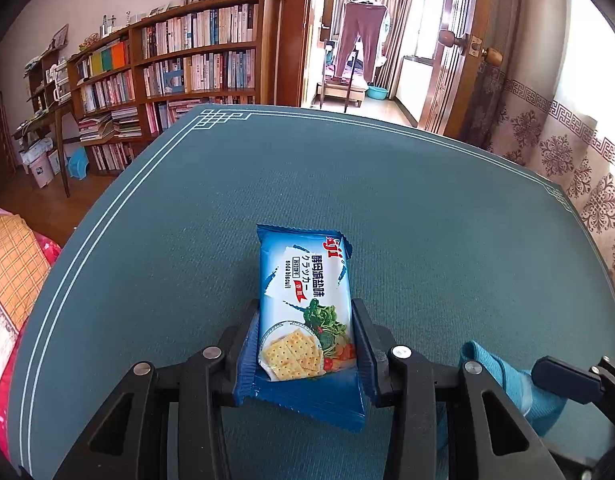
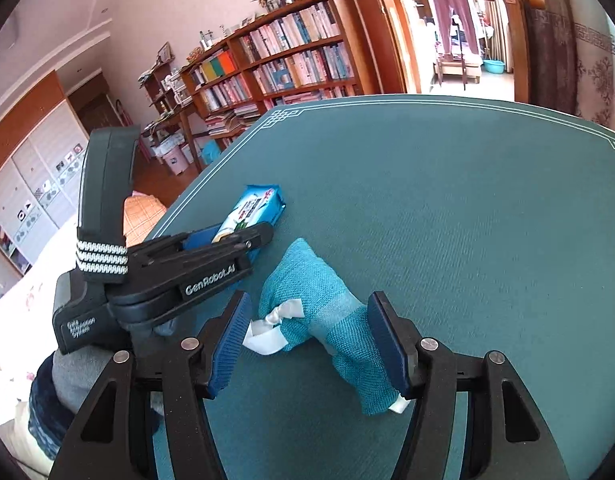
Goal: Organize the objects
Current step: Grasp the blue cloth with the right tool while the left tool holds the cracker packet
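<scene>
The left hand-held gripper was clamped on a blue soda-cracker packet, both pads pressed against its long sides, the packet's far end lying on the green tabletop. To its right, the right hand-held gripper stood with its pads apart around a teal fabric pouch tied with a white ribbon; the right pad touched the cloth, the left pad stayed clear of it. The step in hand looked like gathering both items. Next, the right side probably needed to close on the pouch's narrow waist before either thing was carried to its place.
</scene>
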Tool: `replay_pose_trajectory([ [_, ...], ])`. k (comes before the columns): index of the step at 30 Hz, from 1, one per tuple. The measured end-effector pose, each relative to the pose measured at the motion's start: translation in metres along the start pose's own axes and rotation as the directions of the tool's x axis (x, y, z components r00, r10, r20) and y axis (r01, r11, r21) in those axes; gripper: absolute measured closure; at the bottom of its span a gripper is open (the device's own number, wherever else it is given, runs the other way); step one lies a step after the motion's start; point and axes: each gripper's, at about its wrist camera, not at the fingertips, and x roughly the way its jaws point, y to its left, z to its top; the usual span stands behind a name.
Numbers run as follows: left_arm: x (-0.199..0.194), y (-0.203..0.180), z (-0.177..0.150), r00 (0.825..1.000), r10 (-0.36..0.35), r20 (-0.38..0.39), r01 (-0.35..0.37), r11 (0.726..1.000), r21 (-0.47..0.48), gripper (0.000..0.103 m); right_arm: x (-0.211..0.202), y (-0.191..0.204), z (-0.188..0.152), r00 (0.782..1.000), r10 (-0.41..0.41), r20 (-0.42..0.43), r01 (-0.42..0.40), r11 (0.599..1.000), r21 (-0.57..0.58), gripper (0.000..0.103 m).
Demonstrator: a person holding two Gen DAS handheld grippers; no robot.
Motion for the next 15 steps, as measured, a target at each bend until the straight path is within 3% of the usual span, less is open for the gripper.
replay_pose_trajectory([
  [4,-0.001,0.001,-0.001,1.000,0.003,0.003,-0.003,1.000,-0.002,0.059,0.002,0.023,-0.008,0.994,-0.103,-0.023,0.098,0.982,-0.162,0.041],
  [9,-0.001,0.000,-0.002,1.000,0.001,0.002,-0.001,1.000,0.002,0.059,0.015,0.040,-0.017,0.982,-0.184,-0.050,0.150,0.907,-0.393,0.034],
  [12,0.000,0.001,-0.002,1.000,0.001,-0.002,-0.001,1.000,-0.004,0.059,0.021,0.040,-0.017,0.978,-0.202,-0.052,0.159,0.885,-0.437,0.033],
  [15,0.000,0.002,-0.002,1.000,0.003,-0.002,-0.003,1.000,-0.008,0.059,0.026,0.032,-0.012,0.976,-0.208,-0.062,0.164,0.896,-0.413,0.033],
])
